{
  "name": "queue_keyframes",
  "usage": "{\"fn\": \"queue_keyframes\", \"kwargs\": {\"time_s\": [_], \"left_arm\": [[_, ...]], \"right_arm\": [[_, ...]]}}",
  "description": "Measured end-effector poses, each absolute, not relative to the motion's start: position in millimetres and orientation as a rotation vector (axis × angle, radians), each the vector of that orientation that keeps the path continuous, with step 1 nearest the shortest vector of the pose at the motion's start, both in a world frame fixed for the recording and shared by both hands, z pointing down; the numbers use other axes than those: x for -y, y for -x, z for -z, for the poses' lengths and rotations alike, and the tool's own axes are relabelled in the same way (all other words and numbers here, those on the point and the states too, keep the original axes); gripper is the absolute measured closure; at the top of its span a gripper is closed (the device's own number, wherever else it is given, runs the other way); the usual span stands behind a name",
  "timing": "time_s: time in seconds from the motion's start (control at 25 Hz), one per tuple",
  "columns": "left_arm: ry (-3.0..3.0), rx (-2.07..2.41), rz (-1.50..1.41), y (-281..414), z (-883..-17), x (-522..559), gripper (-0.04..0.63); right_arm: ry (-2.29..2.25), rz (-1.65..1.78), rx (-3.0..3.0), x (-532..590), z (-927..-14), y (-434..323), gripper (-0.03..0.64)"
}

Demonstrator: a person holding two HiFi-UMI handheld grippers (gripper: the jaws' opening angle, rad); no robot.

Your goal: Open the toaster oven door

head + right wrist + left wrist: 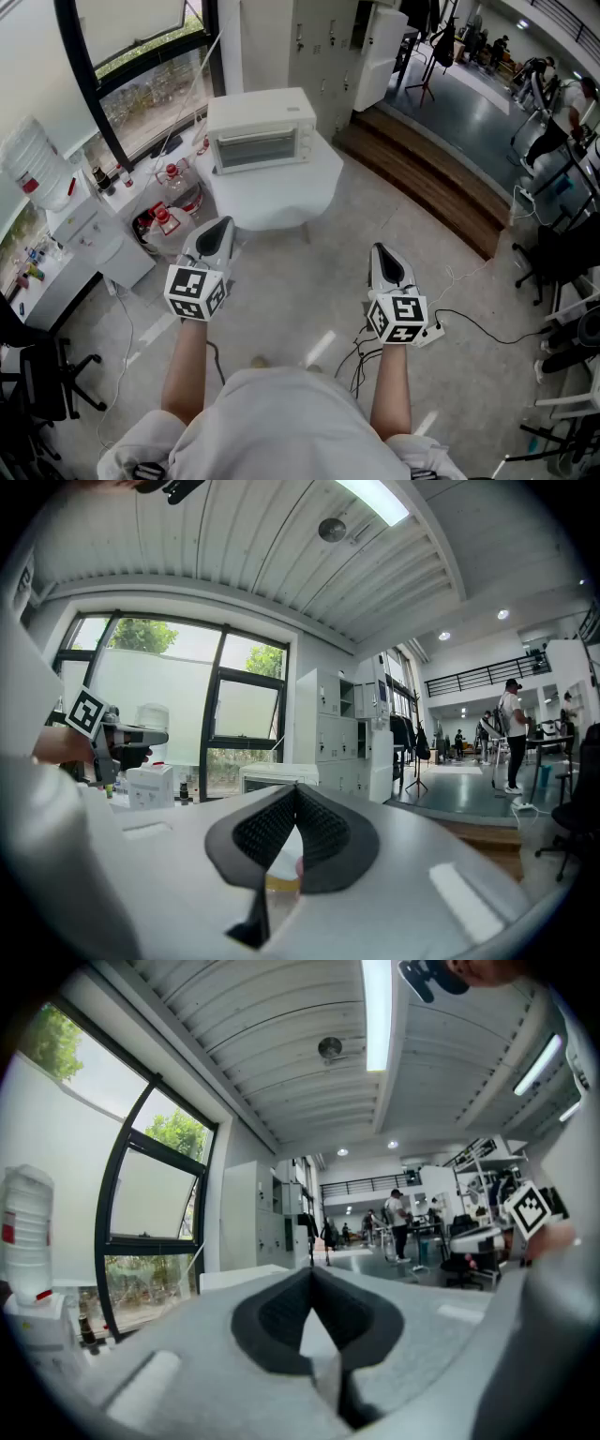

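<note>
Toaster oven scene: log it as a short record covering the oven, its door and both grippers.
toaster oven: white, on the white table beside the window
door: closed, glass front faces the person
left gripper: shut, empty, short of the white table
right gripper: shut, empty, also short of it
task progress: door not yet touched

Looks like big open lab hall: lockers ahead of right tool, office chairs off to its right, people standing further back, strip lights overhead, cables trailing beside it.
</note>
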State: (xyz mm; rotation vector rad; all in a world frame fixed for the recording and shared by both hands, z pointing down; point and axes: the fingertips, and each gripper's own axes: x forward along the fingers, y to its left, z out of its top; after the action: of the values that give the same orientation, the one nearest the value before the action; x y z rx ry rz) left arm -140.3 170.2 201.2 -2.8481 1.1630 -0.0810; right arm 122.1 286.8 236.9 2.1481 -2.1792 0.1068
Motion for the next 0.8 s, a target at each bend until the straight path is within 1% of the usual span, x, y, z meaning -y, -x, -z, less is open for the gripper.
{"fn": "queue_keyframes", "kwargs": {"time_s": [0.8], "left_arm": [[2.843,-1.205,0.056,173,-201,-131,0.597]], "right_arm": [[-2.105,-0.097,2.222,-235,-240,-90,0.615]]}}
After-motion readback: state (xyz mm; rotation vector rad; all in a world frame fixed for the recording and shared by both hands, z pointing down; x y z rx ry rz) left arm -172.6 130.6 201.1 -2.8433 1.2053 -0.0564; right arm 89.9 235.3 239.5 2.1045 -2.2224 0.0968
